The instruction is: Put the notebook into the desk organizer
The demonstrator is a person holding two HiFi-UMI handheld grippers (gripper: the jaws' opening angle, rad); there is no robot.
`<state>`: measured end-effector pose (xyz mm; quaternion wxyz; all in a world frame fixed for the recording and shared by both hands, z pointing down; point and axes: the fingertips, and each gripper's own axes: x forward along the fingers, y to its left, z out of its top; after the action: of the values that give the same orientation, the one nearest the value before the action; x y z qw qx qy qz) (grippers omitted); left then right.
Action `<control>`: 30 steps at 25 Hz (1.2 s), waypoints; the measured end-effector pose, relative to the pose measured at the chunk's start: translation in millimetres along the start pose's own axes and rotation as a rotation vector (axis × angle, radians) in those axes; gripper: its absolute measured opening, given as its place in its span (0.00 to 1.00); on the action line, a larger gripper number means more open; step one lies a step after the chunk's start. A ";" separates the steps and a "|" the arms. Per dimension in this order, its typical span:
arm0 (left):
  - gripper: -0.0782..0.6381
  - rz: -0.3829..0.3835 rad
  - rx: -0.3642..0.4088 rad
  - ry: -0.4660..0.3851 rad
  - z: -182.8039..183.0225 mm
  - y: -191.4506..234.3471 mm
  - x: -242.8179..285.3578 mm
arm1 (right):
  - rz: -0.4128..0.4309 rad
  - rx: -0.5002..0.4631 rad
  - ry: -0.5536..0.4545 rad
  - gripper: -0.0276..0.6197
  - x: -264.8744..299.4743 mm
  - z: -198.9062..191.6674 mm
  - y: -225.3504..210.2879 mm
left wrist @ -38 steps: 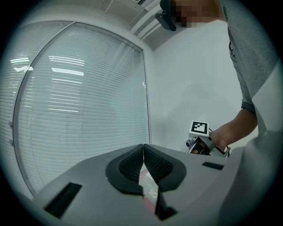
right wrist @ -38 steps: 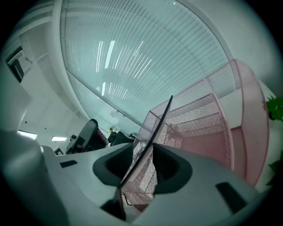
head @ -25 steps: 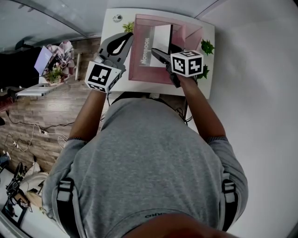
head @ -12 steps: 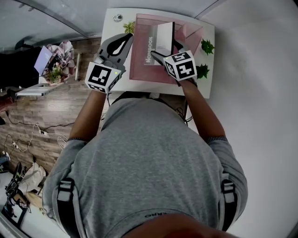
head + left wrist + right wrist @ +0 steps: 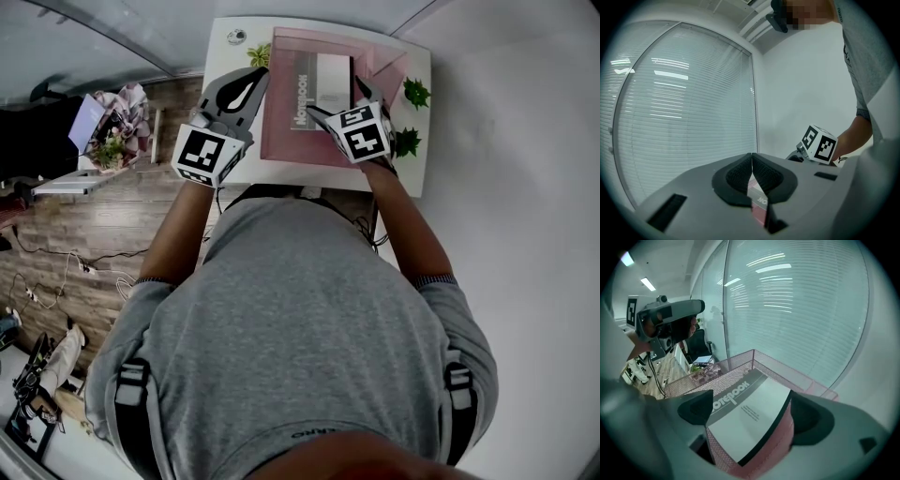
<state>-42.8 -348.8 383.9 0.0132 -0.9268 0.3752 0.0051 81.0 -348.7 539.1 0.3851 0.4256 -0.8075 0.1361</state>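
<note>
1. Notebook [image 5: 322, 89] lies cover up inside the pink mesh organizer [image 5: 281, 141], toward its far side. Judging by this, the placing itself looks done. Whether the notebook rests fully flat on the bottom cannot be told.
2. The organizer stands in the middle of the white counter [image 5: 234, 56], with small green plants [image 5: 415, 94] along the counter's right edge.
3. The right gripper [image 5: 754, 414] tilts down over the organizer's near wall. Its fingers [image 5: 813, 420] have just been opening and now stand spread wide. The notebook shows between them, but neither pad presses on it, which reads as a release rather than a grip.
4. The left gripper [image 5: 752, 171] is held level just beside the organizer's left wall, its fingers [image 5: 738, 176] pressed together on nothing. It seems parked there out of the way, or ready to steady the organizer.
5. What remains, by this reading, is for the right gripper to draw back clear of the mesh wall without catching the notebook's edge.
</note>
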 end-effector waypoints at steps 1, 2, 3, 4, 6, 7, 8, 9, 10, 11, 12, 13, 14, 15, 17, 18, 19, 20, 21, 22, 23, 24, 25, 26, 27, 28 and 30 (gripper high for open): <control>0.14 -0.002 0.001 0.000 0.3 0.0 0.0 | -0.001 0.003 -0.012 0.87 -0.7 1.8 -1.2; 0.14 -0.005 0.003 -0.001 0.5 -0.5 0.3 | 0.000 0.009 -0.023 0.87 -2.2 3.6 -2.1; 0.14 -0.008 0.004 -0.002 0.6 -1.5 0.8 | 0.005 0.019 -0.034 0.87 -4.8 5.6 -2.4; 0.14 -0.012 0.004 -0.002 0.9 -2.8 1.3 | 0.012 0.032 -0.049 0.87 -8.2 8.3 -2.2; 0.14 -0.019 0.005 -0.002 2.1 -5.8 2.5 | 0.028 0.057 -0.093 0.87 -16.8 16.1 -1.8; 0.14 -0.023 0.005 -0.002 2.5 -7.4 3.2 | 0.034 0.065 -0.121 0.87 -21.9 20.8 -2.0; 0.14 -0.027 0.005 -0.003 3.2 -9.1 4.0 | 0.038 0.072 -0.152 0.86 -27.7 25.9 -2.5; 0.14 -0.031 0.007 -0.004 4.2 -11.0 5.0 | 0.042 0.077 -0.185 0.84 -34.1 30.9 -3.3; 0.14 -0.035 0.010 -0.005 5.4 -13.1 6.2 | 0.046 0.084 -0.220 0.83 -41.1 35.9 -4.6; 0.14 -0.038 0.012 -0.005 6.1 -15.4 7.3 | 0.049 0.090 -0.257 0.83 -48.5 40.9 -6.2; 0.14 -0.042 0.012 -0.001 6.2 -17.7 8.1 | 0.052 0.097 -0.296 0.82 -56.4 46.1 -7.8; 0.14 -0.045 0.012 0.003 6.3 -19.9 8.6 | 0.055 0.101 -0.337 0.80 -64.9 51.5 -9.1; 0.14 -0.050 0.014 0.003 7.4 -22.3 9.1 | 0.056 0.102 -0.381 0.79 -74.2 57.2 -10.1; 0.14 -0.054 0.018 0.000 9.6 -24.8 9.7 | 0.057 0.099 -0.431 0.77 -84.5 63.0 -10.6; 0.14 -0.061 0.024 -0.001 12.9 -30.2 10.2 | 0.057 0.083 -0.542 0.66 -107.4 74.1 -10.2; 0.14 -0.064 0.025 0.004 13.2 -33.0 10.0 | 0.056 0.074 -0.593 0.61 -118.2 78.0 -9.4; 0.14 -0.067 0.027 0.004 14.1 -35.8 9.8 | 0.056 0.066 -0.633 0.58 -127.5 80.3 -8.4; 0.14 -0.069 0.033 -0.001 15.7 -38.3 9.6 | 0.056 0.059 -0.664 0.54 -134.9 81.2 -7.2; 0.14 -0.069 0.039 -0.006 17.3 -40.2 9.1 | 0.056 0.054 -0.688 0.49 -140.6 81.0 -6.0; 0.14 -0.064 0.045 -0.012 18.4 -41.6 8.2 | 0.058 0.048 -0.709 0.45 -144.9 80.0 -4.7; 0.14 -0.056 0.050 -0.016 18.8 -42.7 7.1 | 0.061 0.044 -0.728 0.40 -148.1 78.4 -3.7; 0.14 -0.049 0.052 -0.020 18.8 -44.1 6.1 | 0.064 0.042 -0.743 0.35 -150.7 76.3 -3.0; 0.14 -0.046 0.052 -0.026 19.1 -46.1 5.6 | 0.065 0.041 -0.755 0.32 -152.8 74.1 -2.9; 0.14 -0.046 0.052 -0.031 19.3 -48.7 5.4 | 0.064 0.042 -0.763 0.29 -154.6 71.9 -3.0; 0.14 -0.049 0.051 -0.032 19.0 -51.6 5.3 | 0.062 0.044 -0.769 0.26 -156.2 69.9 -3.3; 0.14 -0.052 0.050 -0.028 18.3 -54.6 5.1 | 0.060 0.046 -0.775 0.22 -158.0 68.3 -3.5; 0.14 -0.060 0.048 -0.018 16.7 -59.6 4.4 | 0.053 0.050 -0.789 0.13 -162.0 66.3 -4.5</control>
<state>1.8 -308.6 368.4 0.0391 -0.9370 0.3471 0.0041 106.2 -293.4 375.0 0.0312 0.4333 -0.9007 -0.0084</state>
